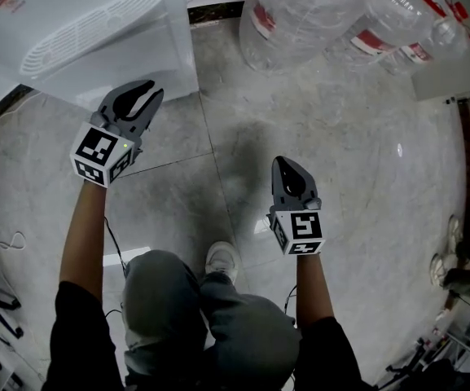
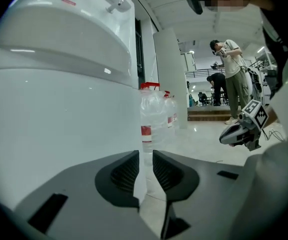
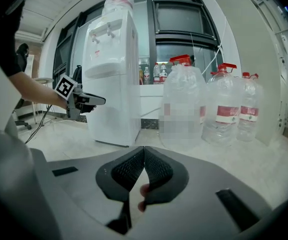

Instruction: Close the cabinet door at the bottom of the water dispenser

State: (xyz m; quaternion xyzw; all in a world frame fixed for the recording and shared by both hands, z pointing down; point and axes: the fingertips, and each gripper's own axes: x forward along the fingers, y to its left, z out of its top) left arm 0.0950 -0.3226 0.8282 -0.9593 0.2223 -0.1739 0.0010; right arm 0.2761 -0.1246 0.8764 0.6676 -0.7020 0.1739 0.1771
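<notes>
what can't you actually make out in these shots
- cabinet door on the water dispenser: no seam shows in the right gripper view; the head view only looks down on it.
- whether the left tongs touch it: its white wall fills the left gripper view.
- nearest bottle label: mosaic patch, right gripper view.

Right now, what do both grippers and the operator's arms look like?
Both the left gripper and right gripper are dark grey, beak-shaped, with ribbed black pads; each carries a white cube of black square markers. The left cube shows a green light. Black short sleeves.
</notes>
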